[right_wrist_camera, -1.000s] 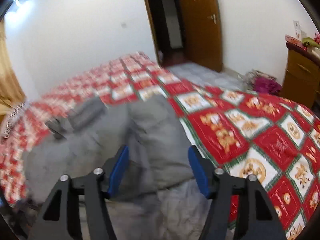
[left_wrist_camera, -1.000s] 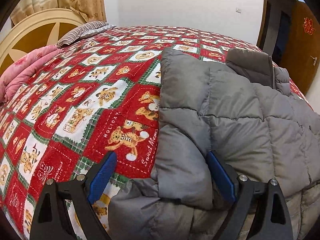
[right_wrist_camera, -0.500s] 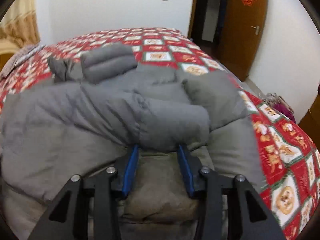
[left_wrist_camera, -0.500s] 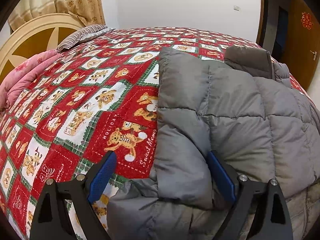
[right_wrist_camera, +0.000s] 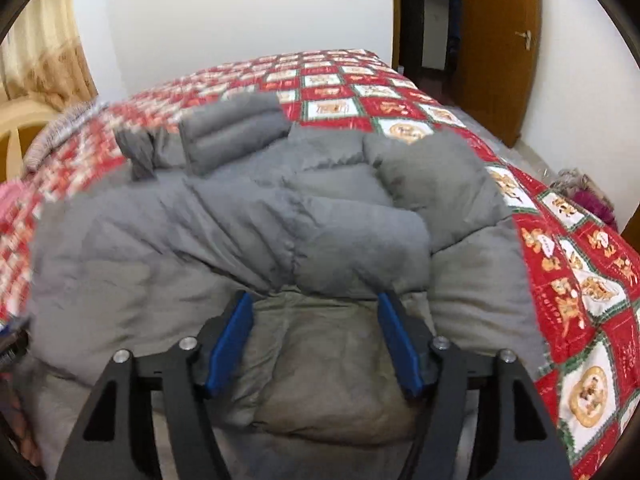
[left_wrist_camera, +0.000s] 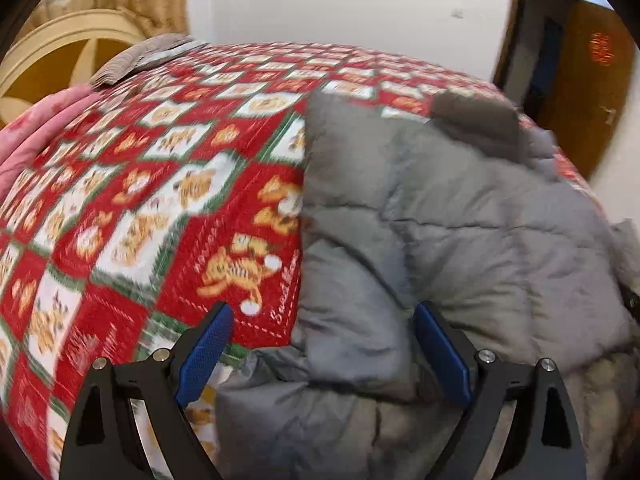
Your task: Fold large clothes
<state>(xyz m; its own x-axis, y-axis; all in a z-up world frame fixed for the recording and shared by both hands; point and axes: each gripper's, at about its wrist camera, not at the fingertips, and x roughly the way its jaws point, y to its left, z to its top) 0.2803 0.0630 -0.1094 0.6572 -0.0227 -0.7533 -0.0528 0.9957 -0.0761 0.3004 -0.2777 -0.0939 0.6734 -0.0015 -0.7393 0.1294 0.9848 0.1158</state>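
Observation:
A large grey puffer jacket [left_wrist_camera: 460, 216] lies partly folded on the red patchwork bedspread [left_wrist_camera: 140, 184], its collar at the far end. My left gripper [left_wrist_camera: 322, 312] stands open wide at the jacket's near left edge. One pad is over the bedspread and the other rests beside a grey fold, so nothing is pinched. In the right wrist view a sleeve lies folded across the jacket [right_wrist_camera: 248, 232]. My right gripper [right_wrist_camera: 315, 300] sits low at the near hem, its jaws opening, with loose jacket fabric between the blue pads.
A pink quilt [left_wrist_camera: 40, 132], a striped pillow [left_wrist_camera: 136, 56] and a cream headboard [left_wrist_camera: 60, 52] lie at the far left. A brown door [right_wrist_camera: 496, 40] stands open at the right. Clothes [right_wrist_camera: 588, 196] lie on the floor beyond the bed's right edge.
The right gripper swung from the bedspread side onto the jacket's near hem, narrowed over the fold, then widened again. The left gripper stayed open in place with a slight tilt.

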